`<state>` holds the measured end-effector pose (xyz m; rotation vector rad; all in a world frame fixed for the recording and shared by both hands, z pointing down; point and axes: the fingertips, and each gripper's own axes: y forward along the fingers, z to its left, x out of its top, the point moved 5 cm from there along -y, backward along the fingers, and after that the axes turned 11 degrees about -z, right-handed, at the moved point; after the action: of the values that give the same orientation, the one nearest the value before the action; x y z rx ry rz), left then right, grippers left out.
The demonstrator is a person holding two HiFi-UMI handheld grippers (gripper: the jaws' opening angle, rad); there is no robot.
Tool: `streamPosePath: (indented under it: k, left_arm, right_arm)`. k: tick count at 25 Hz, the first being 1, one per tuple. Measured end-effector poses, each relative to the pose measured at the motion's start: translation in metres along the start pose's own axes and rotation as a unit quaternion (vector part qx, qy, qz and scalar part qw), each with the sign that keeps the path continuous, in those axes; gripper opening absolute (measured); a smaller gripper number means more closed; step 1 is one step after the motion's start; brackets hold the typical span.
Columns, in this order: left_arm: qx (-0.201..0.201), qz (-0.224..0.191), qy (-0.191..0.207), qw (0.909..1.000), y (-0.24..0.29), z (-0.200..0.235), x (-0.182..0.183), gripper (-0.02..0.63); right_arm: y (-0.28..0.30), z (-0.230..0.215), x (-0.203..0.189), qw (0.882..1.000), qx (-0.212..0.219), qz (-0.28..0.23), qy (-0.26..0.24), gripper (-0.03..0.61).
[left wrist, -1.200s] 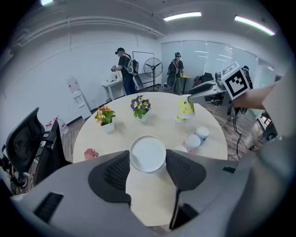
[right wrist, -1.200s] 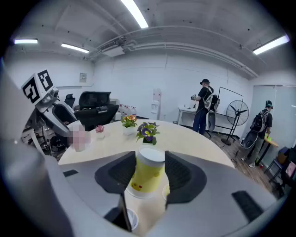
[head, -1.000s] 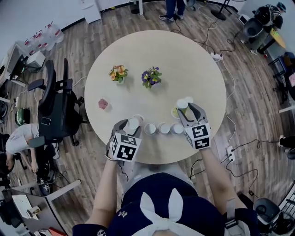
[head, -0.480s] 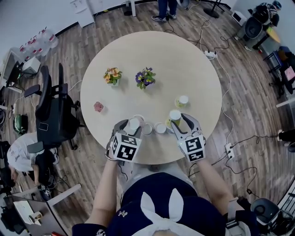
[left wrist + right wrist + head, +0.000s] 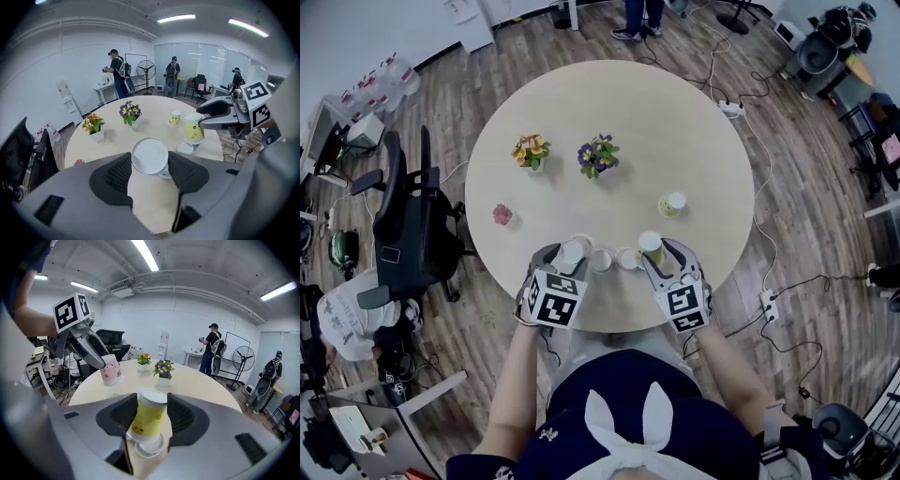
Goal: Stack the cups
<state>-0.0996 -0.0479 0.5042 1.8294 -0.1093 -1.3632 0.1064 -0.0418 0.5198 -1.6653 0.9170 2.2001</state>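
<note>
The right gripper has come back from the far right and is now sitting closer to the person and a little more to the left. The left gripper has stayed where it was.

Taking the purple flower pot on the round table as the mark, both grippers are lying on the person's side of it, left one slightly left of it, right one slightly right. Both are pointing away from the person toward the pot, with the marker cubes turned up. The bare forearms are reaching out from below, nearly parallel.

The right gripper's jaws are standing partly apart and are pressing on the sides of the yellow cup. This cup is upside down, leaning a little, and is hanging directly over an open white cup. I cannot tell whether the two are already touching.

The left gripper's jaws are standing wide and are clamping the pink cup, also upside down and tilted, with its white bottom facing that gripper's camera.

Between the grippers, two more open cups are standing in a row, on the person's side of the pot. A second yellow cup is standing alone to the right of the pot, nearer to the person than the pot is.
</note>
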Motion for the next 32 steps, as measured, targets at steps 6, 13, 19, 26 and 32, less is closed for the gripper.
streamPosePath:
  k: [6,13,19,26,32]
  left_arm:
    - [0.001,0.004,-0.003,1.0,0.002,0.002,-0.002,0.255]
    - [-0.001,0.003,-0.004,1.0,0.004,0.003,-0.002,0.255]
    - [-0.004,0.005,-0.001,1.0,0.006,-0.001,0.0,0.255]
    - [-0.004,0.005,-0.001,1.0,0.006,-0.004,0.001,0.255]
    - [-0.004,0.005,-0.001,1.0,0.007,-0.004,-0.001,0.255]
  right_arm:
    - [0.002,0.004,-0.007,1.0,-0.004,0.003,-0.016,0.206]
    - [-0.006,0.01,-0.012,1.0,-0.009,0.008,-0.024,0.206]
    - [-0.01,0.013,-0.014,0.999,-0.004,0.014,-0.045,0.206]
    - [-0.014,0.013,-0.014,0.998,-0.002,0.019,-0.052,0.207]
    - [-0.015,0.015,-0.017,0.999,0.002,0.022,-0.047,0.207]
